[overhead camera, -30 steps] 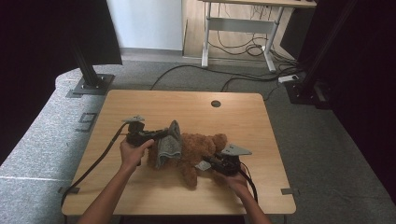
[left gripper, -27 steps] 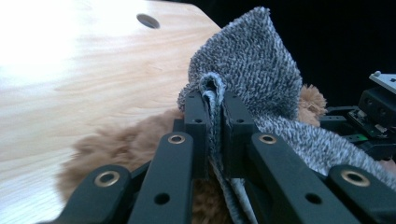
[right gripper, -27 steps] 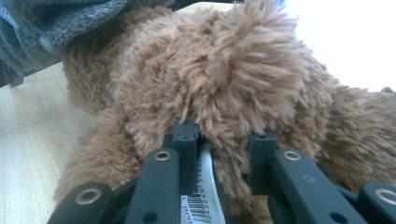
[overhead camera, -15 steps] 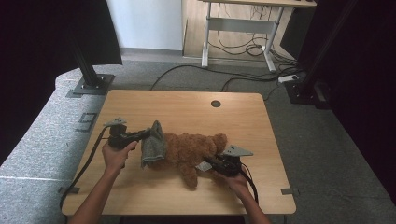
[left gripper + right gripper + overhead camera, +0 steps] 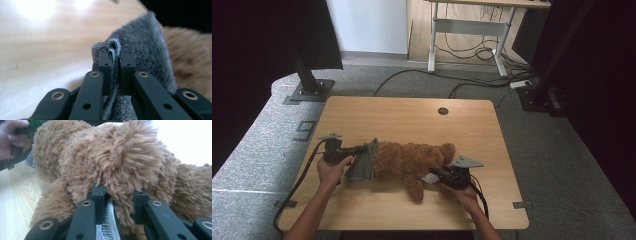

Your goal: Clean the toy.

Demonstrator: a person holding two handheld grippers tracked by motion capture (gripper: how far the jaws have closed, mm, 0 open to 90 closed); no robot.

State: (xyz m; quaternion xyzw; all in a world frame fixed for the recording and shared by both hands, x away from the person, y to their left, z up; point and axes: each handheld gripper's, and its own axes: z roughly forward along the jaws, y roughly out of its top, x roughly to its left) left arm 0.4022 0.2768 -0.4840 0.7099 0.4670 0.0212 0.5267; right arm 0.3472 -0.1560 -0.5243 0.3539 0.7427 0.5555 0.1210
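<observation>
A brown plush bear (image 5: 412, 161) lies on its side on the wooden table (image 5: 412, 120). A grey fleece cloth (image 5: 363, 161) hangs off its left end. My left gripper (image 5: 366, 148) is shut on the cloth's folded edge (image 5: 113, 48), which is pinched flat between the two jaws (image 5: 115, 72). My right gripper (image 5: 435, 175) is at the bear's right side, shut on a tuft of its brown fur (image 5: 122, 192). A white barcode tag (image 5: 106, 225) lies between those fingers beside the fur.
A round cable hole (image 5: 442, 111) sits near the table's far edge. Black stand feet (image 5: 309, 90) and cables (image 5: 472, 82) are on the grey floor behind. A cable (image 5: 294, 185) trails from the left gripper over the table's left edge.
My left gripper has pulled the grey cloth to the left, off the bear's body toward its end. The right gripper and the bear have stayed in place.
</observation>
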